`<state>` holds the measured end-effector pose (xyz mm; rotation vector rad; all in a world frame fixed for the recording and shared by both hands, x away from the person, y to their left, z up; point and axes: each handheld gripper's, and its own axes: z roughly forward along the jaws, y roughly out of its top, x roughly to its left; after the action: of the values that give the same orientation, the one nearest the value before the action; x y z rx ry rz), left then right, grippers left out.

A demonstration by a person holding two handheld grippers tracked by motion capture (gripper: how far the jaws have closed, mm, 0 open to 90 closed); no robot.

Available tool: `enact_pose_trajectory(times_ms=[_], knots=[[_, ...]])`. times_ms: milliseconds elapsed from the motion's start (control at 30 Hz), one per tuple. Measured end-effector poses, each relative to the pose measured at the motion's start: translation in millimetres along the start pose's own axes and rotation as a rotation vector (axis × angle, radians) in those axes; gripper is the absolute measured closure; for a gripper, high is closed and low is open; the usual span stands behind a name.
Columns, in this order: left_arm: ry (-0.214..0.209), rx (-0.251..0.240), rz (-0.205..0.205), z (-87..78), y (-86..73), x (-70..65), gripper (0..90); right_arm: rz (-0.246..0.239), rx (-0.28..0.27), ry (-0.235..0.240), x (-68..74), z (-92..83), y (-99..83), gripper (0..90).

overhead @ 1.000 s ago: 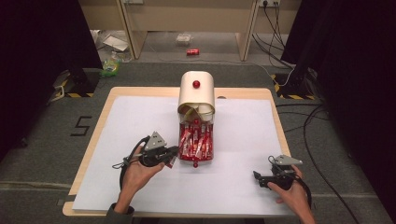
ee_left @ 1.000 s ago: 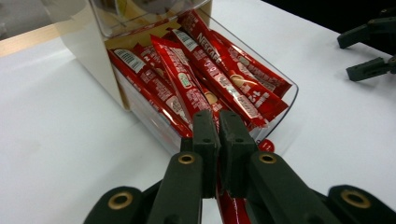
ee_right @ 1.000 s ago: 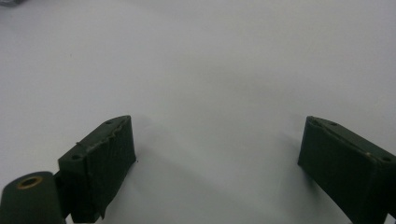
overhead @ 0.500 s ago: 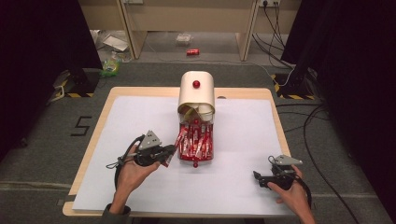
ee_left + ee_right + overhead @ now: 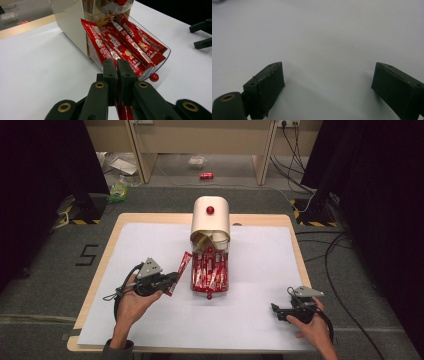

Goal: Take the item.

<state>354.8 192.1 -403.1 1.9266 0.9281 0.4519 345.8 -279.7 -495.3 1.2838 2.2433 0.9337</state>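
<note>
A cream dispenser box (image 5: 210,220) with a red knob stands at the middle of the table. Its clear tray (image 5: 210,290) is pulled out toward me and holds several red Nescafe sachets (image 5: 210,270). My left gripper (image 5: 172,279) is just left of the tray, shut on one red sachet (image 5: 183,265) that slants up toward the box. In the left gripper view the jaws (image 5: 116,65) pinch that sachet (image 5: 98,46) beside the tray (image 5: 163,53). My right gripper (image 5: 274,311) rests open near the front right, with nothing but white table between its jaws (image 5: 328,75).
A white sheet (image 5: 150,245) covers the wooden table (image 5: 112,232). A small red ball knob (image 5: 154,77) sticks out from the tray's front. The floor beyond holds cables (image 5: 345,255), a red can (image 5: 206,175) and some litter.
My left gripper has drawn back to the left, away from the tray, and pulled one sachet out with it. The right gripper has stayed put.
</note>
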Motion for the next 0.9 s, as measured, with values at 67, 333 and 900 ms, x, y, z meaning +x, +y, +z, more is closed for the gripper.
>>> enact_pose_trajectory(times_ms=[67, 333, 900], knots=[[0.006, -0.005, -0.005, -0.7, -0.5, 2.4, 85.5, 0.001, 0.0, 0.0, 0.1, -0.1, 0.0, 10.9], [0.034, -0.007, -0.02, -1.2, -3.8, 12.3, 85.5, 0.001, 0.0, 0.0, 0.1, -0.1, 0.0, 10.9], [0.078, -0.007, -0.061, 4.3, -13.5, 33.7, 85.4, 0.002, 0.001, 0.001, 0.0, -0.1, 0.1, 10.9]])
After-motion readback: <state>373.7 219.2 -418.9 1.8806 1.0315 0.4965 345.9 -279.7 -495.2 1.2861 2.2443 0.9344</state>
